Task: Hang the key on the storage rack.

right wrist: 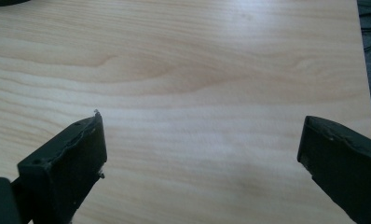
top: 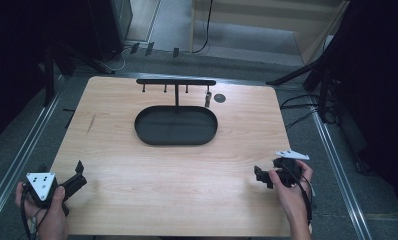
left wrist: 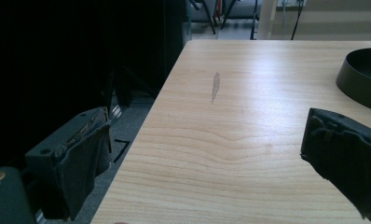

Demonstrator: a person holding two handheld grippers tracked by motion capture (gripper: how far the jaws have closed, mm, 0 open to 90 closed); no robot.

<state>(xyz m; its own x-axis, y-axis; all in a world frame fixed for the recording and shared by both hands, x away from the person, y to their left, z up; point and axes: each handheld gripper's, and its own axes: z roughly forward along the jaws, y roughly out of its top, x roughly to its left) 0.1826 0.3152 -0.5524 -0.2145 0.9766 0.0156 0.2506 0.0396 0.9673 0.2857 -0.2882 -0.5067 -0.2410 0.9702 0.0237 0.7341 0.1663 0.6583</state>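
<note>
Two tools: both held low at the near edge of the wooden worktop [top: 177,170], well apart, one at each near corner.
Left tool [top: 79,172]: in the person's left hand [top: 42,210], jaws spread wide with nothing between them; in the left gripper view one jaw hangs out past the worktop's side edge over the dark floor.
Right tool [top: 261,176]: in the right hand [top: 292,192] near the right edge, jaws spread wide and empty, bare wood between them in the right gripper view.
Tray [top: 176,126]: black oval tray, empty, on the far half of the worktop, well away from both tools; cut off at the right border in the left gripper view.
Rack [top: 176,82]: black bar on a thin post rising from the tray's far rim, small pegs hanging under it.
Small items: short metal cylinder [top: 207,98] standing just right of the tray's far end, dark round disc [top: 219,98] lying beside it; too small to identify.
Writing: none legible anywhere; black dots mark the left tool's grey plate [top: 39,181].
Surface mark: pale scuff [left wrist: 216,86] on the left half of the worktop.
Open room: broad bare wood between tools and tray.
Surroundings: dark; stand legs and cables at the far corners are hard to make out.
</note>
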